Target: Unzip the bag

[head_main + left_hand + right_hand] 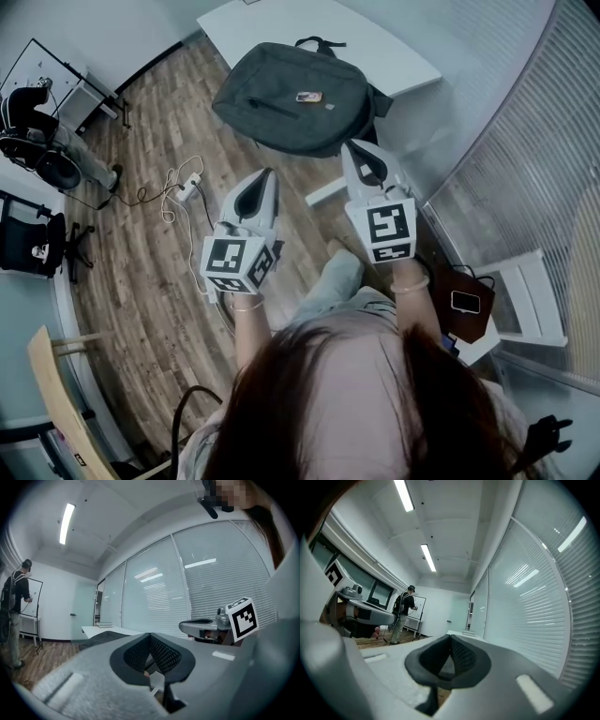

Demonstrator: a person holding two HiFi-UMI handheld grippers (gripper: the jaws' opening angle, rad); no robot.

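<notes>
A dark grey backpack point(286, 98) lies flat on the white table point(394, 56) ahead of me, with a small tag point(309, 96) on its top face. My left gripper point(268, 174) is shut and empty, held over the floor short of the bag's near edge. My right gripper point(355, 146) is also shut with nothing in it, its tip close to the bag's near right corner. In the left gripper view the jaws point(150, 636) meet, and the bag point(105, 637) shows low behind them. The right gripper view shows closed jaws point(450, 639).
A power strip with cables point(186, 187) lies on the wood floor to the left. Black office chairs point(37, 155) stand at far left. A phone point(466, 301) rests on a brown thing at my right. A person point(404, 613) stands by a whiteboard. Blinds line the right wall.
</notes>
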